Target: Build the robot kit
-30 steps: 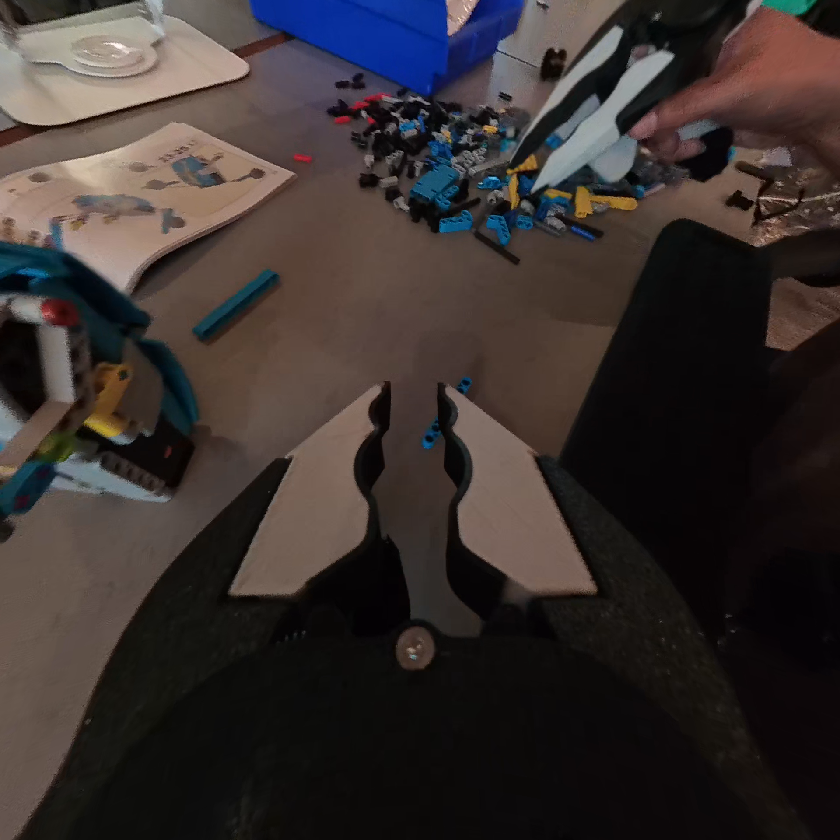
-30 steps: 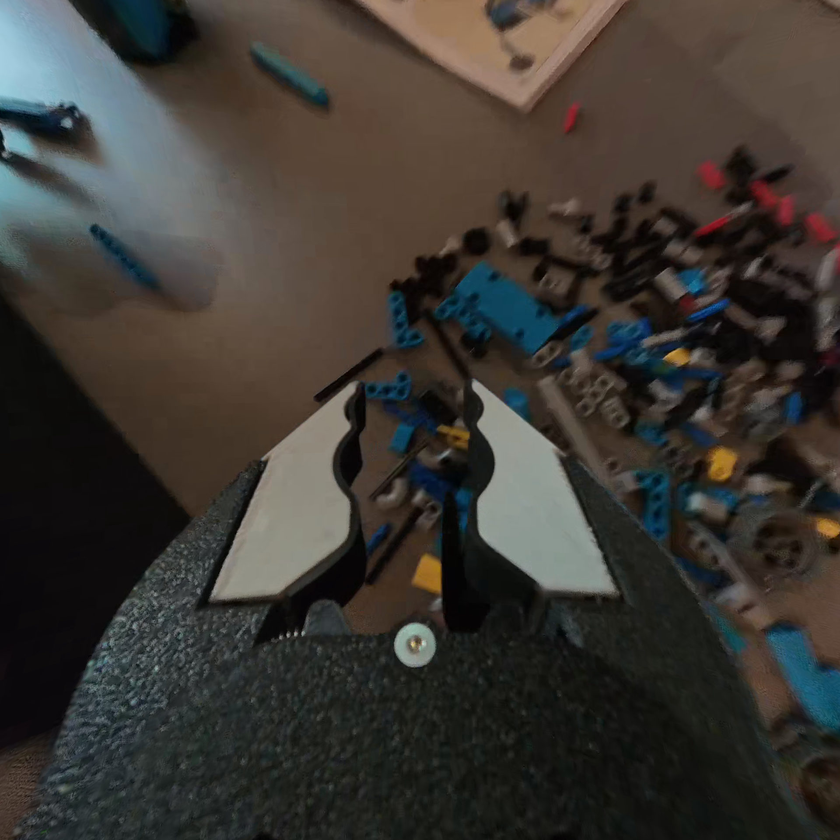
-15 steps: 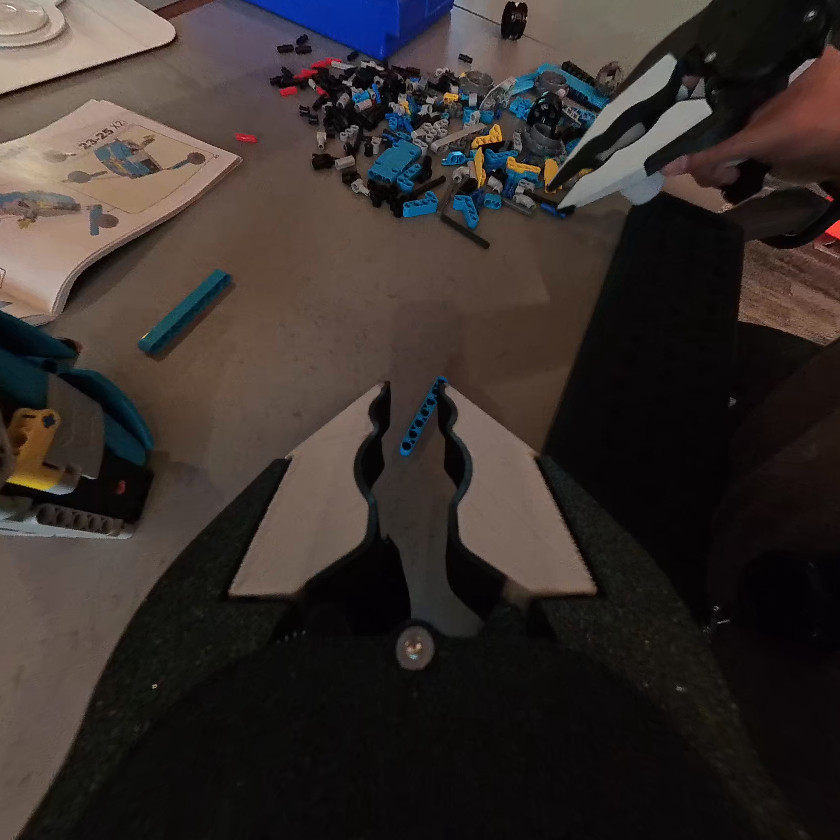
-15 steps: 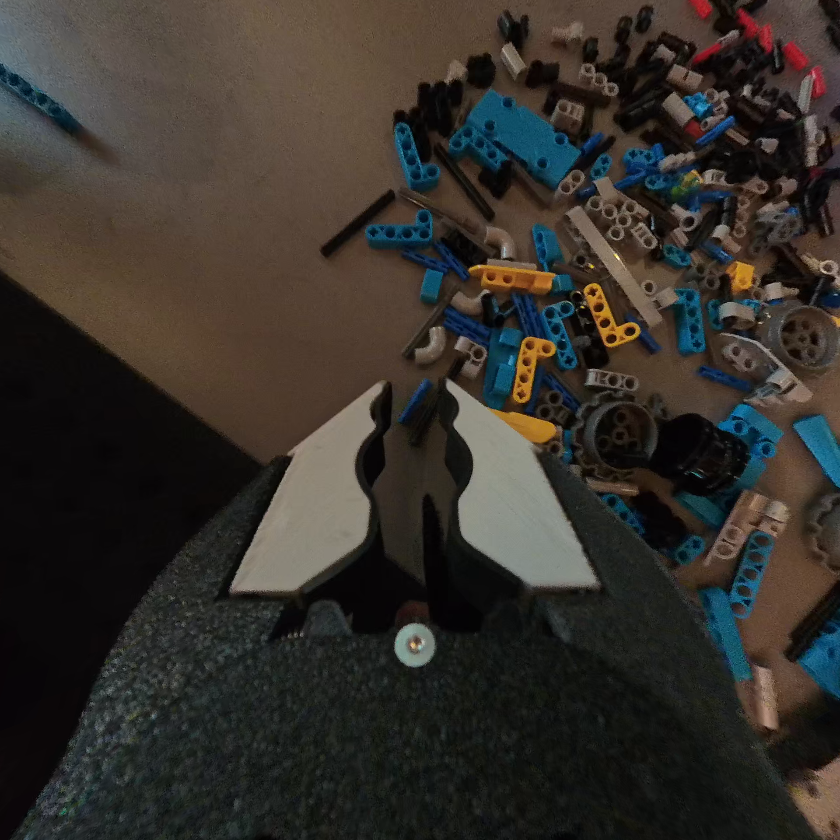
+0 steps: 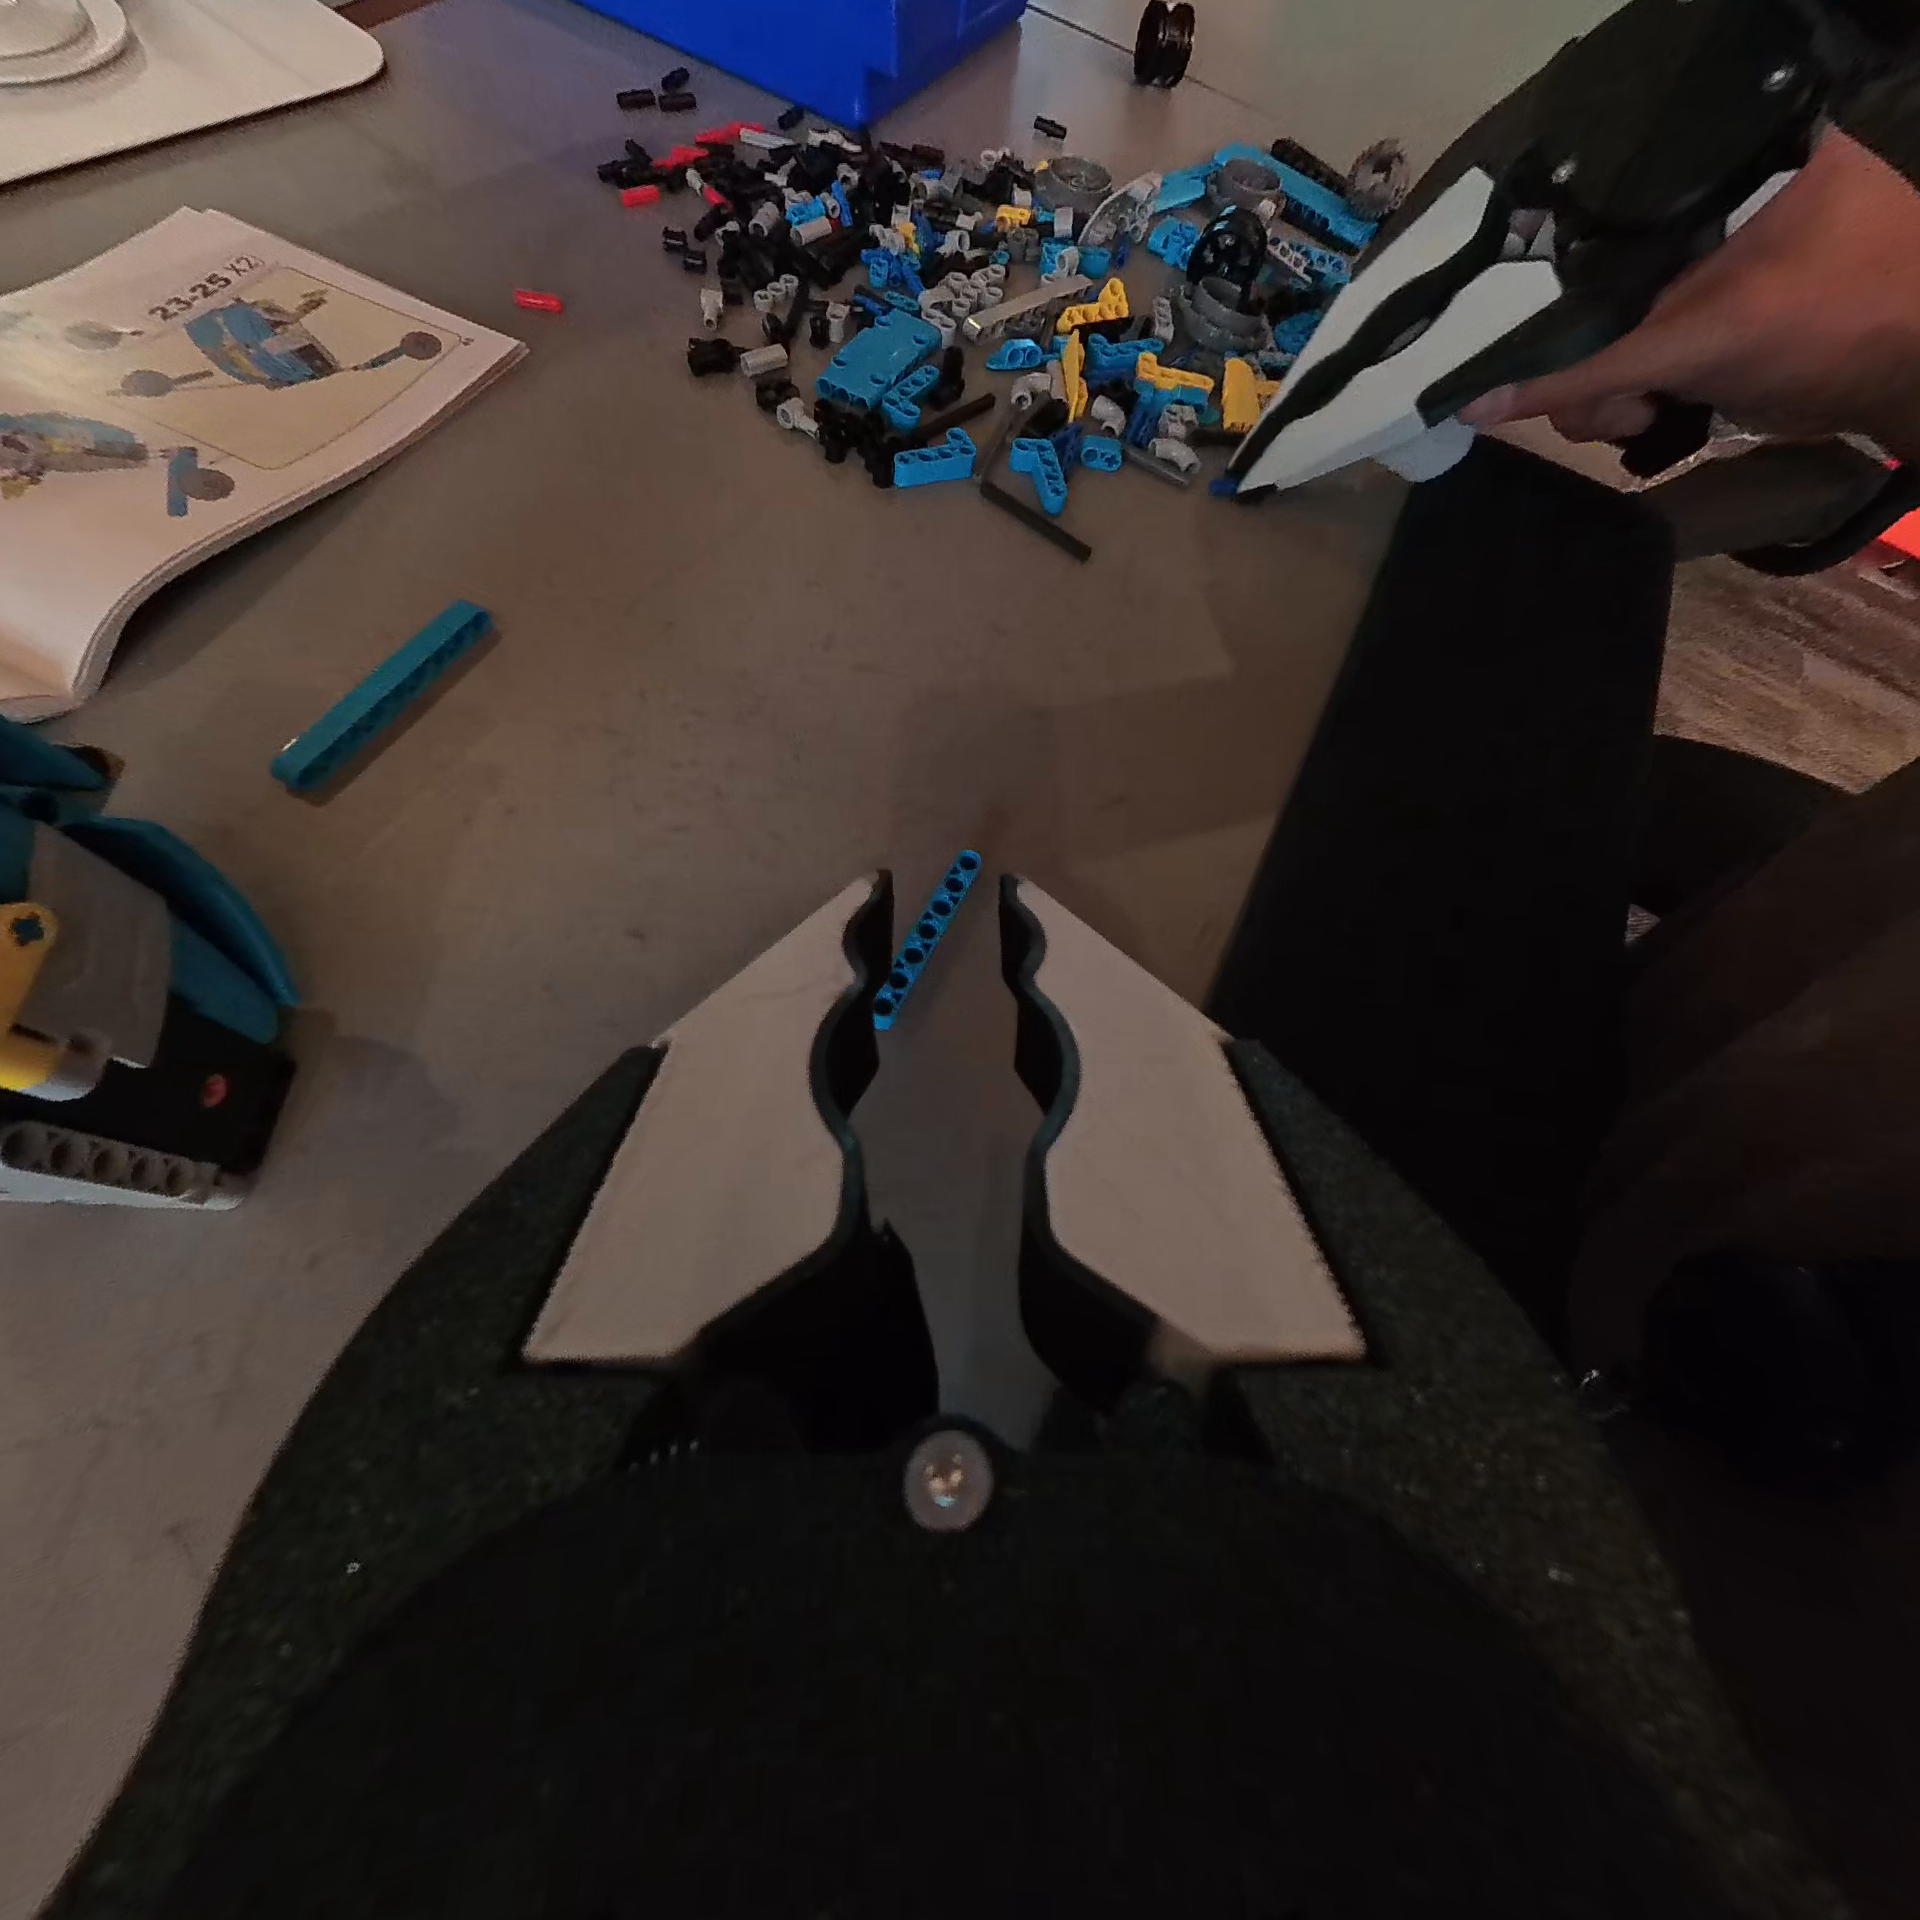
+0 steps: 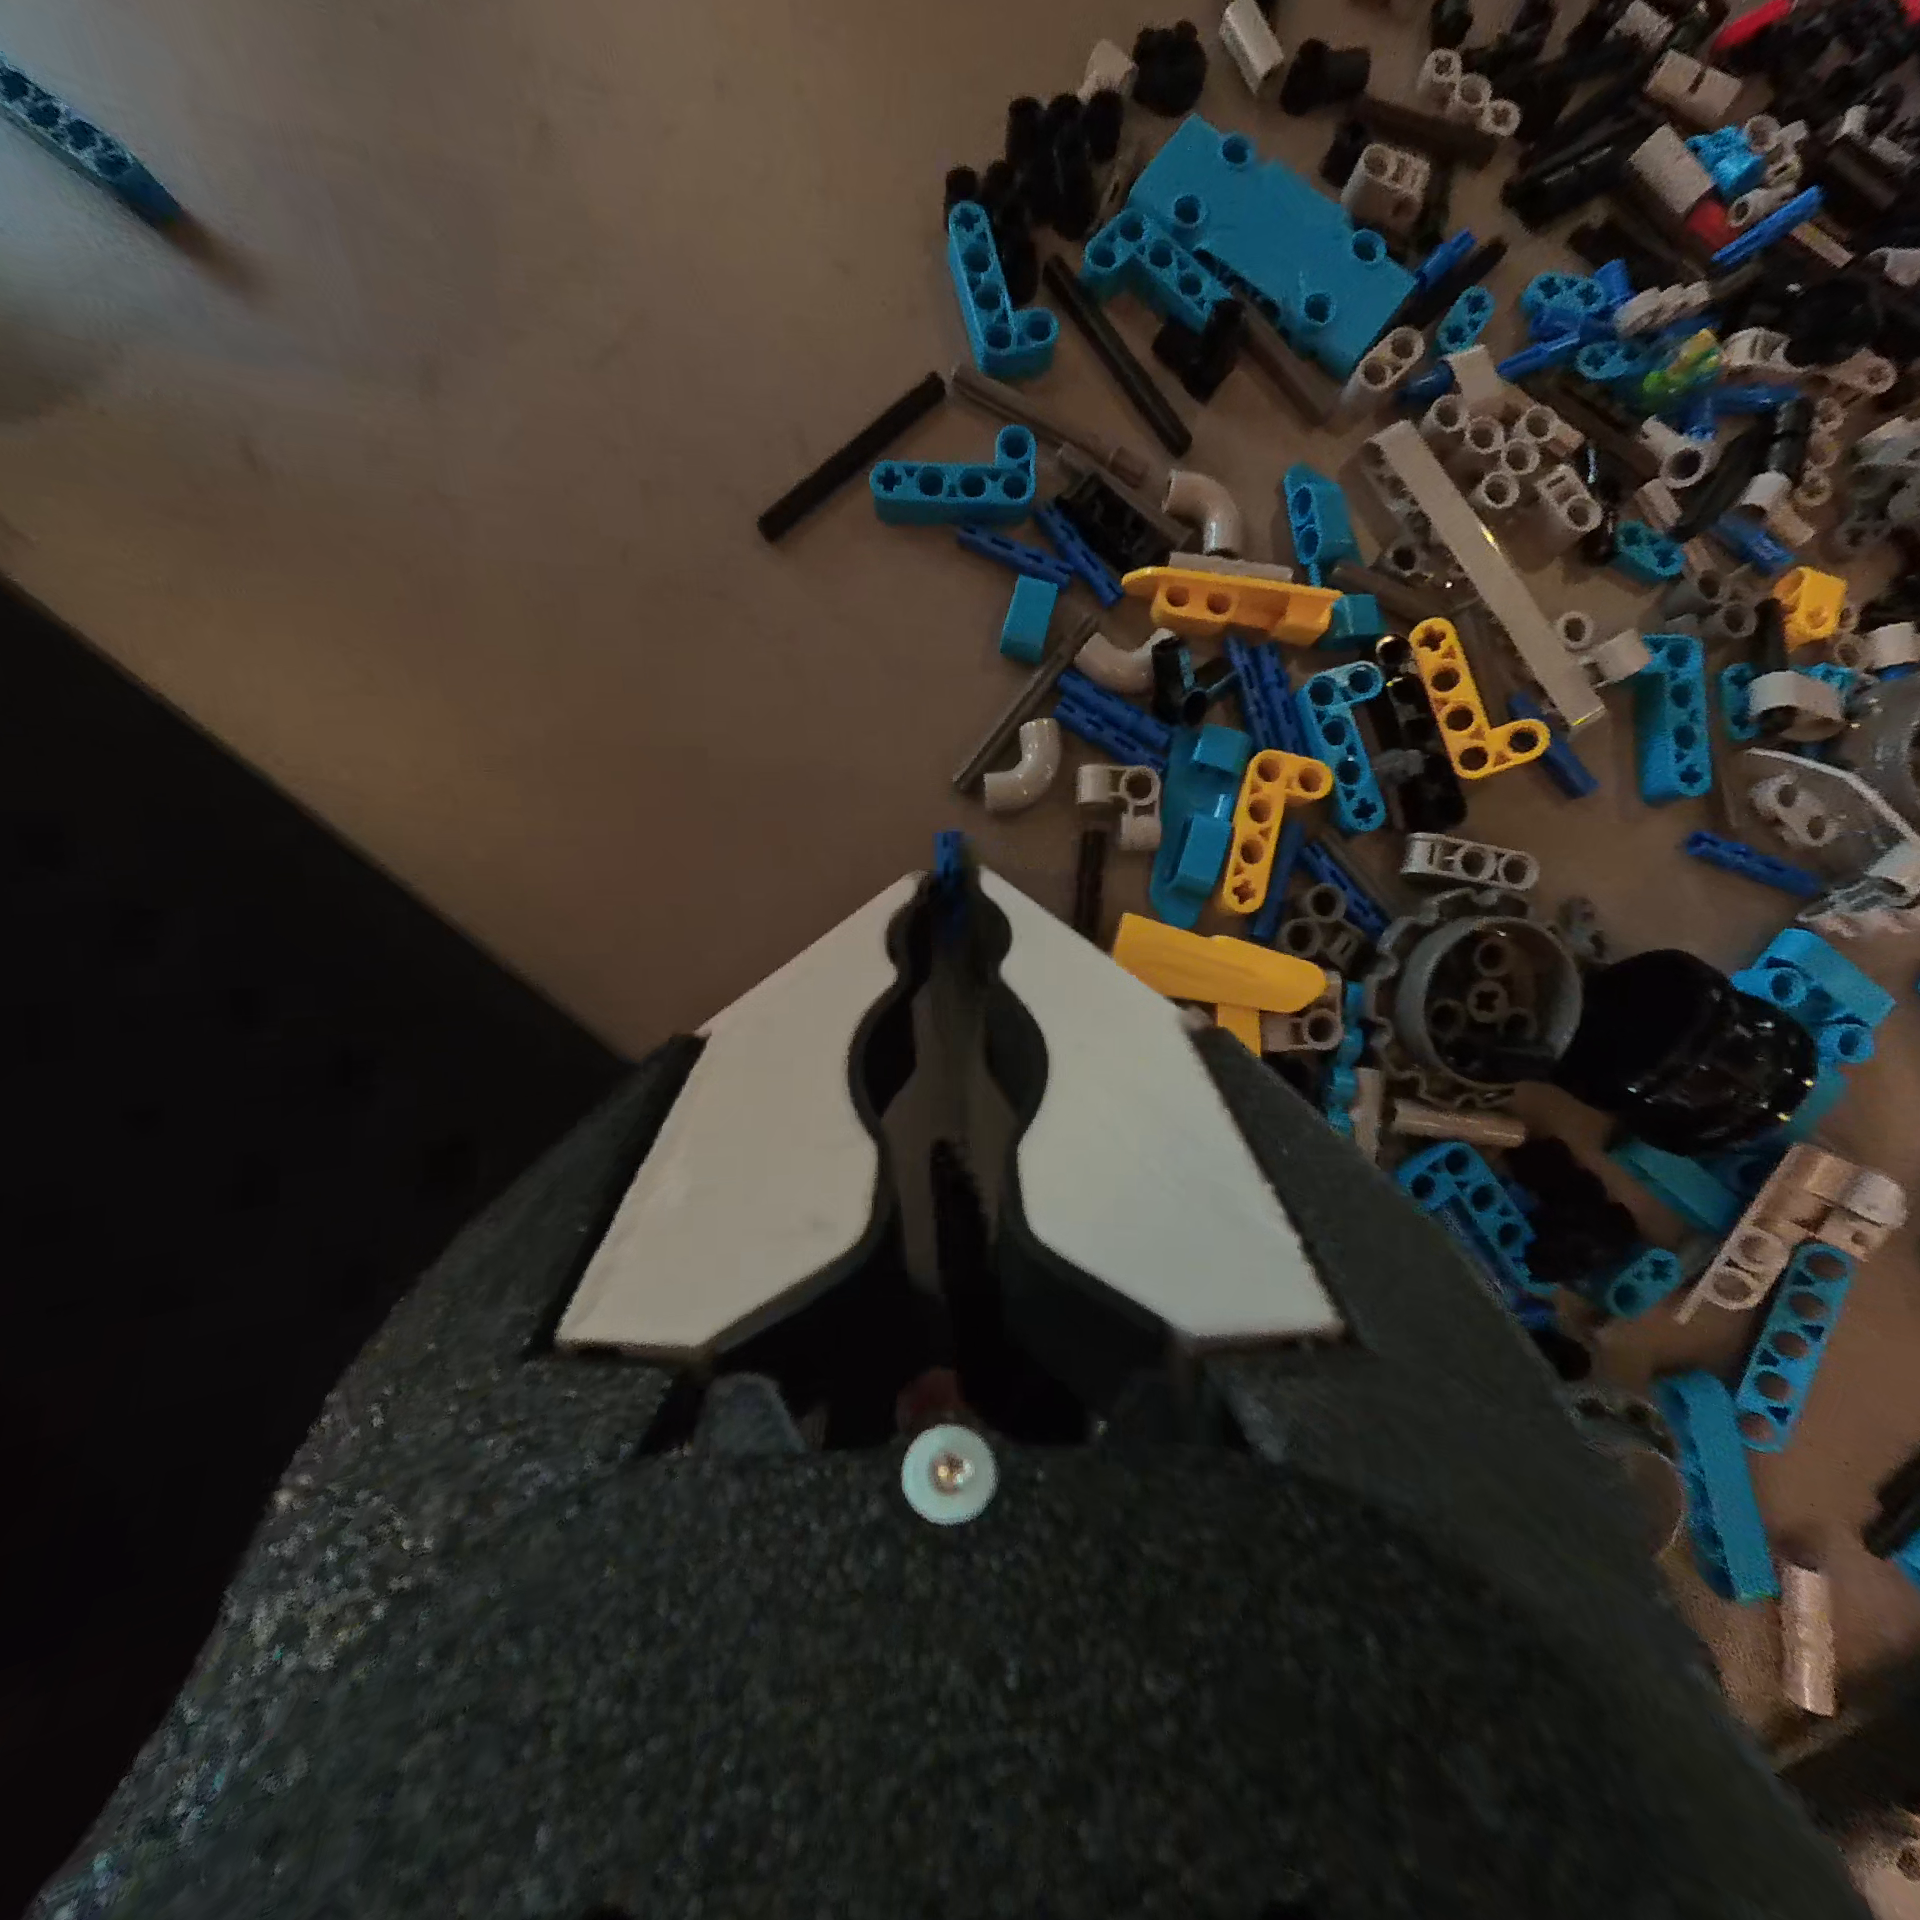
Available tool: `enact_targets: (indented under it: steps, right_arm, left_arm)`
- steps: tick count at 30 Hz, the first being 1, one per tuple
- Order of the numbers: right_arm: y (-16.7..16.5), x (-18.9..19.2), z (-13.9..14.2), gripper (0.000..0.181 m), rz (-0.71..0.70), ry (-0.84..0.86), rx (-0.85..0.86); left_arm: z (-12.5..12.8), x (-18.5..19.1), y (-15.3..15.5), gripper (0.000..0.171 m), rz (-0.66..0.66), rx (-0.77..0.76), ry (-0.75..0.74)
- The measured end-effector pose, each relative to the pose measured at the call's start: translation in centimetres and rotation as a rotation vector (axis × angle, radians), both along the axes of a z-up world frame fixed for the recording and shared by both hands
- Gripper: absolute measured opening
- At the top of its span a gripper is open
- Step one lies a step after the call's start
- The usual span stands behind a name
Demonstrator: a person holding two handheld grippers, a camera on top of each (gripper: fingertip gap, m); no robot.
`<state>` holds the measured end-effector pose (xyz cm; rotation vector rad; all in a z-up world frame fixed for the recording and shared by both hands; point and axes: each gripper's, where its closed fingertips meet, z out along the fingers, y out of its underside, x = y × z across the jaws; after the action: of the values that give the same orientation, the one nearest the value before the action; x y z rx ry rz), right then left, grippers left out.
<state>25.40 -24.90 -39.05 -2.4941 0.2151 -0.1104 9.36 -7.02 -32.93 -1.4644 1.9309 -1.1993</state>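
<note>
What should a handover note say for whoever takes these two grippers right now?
Left gripper: open, holding nothing, low over the table with a thin blue beam lying between its fingers, nearer the left one.
Right gripper: shut on a small dark-blue pin at its tips, at the near edge of the parts pile.
Around: a teal beam lies alone left of centre; an open booklet is beyond it; a partly built model stands at far left; a blue bin is behind the pile.
Done: one pin picked. The thin beam lies ungripped.
</note>
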Motion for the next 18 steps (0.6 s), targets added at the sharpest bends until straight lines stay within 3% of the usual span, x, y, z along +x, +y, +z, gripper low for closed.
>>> enact_targets:
  steps: [3, 6, 11, 16, 18]
  right_arm:
    - [2.3, -1.5, 1.3, 0.004, 0.069, -0.014, 0.058]
    - [9.1, -6.2, 3.0, 0.005, 0.232, 0.035, 0.182]
    - [16.7, -10.0, 0.9, 0.004, 0.399, -0.040, 0.104]
    - [17.7, -11.2, -0.1, 0.008, 0.434, 0.016, 0.096]
    - [16.4, -10.2, 0.7, 0.033, 0.384, 0.033, 0.103]
  left_arm:
    - [0.1, -0.2, 0.1, 0.020, 0.001, 0.019, -0.006]
    - [0.1, -0.2, 0.0, 0.020, -0.002, 0.005, -0.003]
    - [0.1, -0.5, 0.3, 0.020, 0.003, 0.047, -0.007]
    - [-0.2, -0.9, 0.6, 0.020, 0.024, 0.015, -0.002]
    - [-0.4, -0.8, 0.7, 0.020, 0.029, 0.010, 0.003]
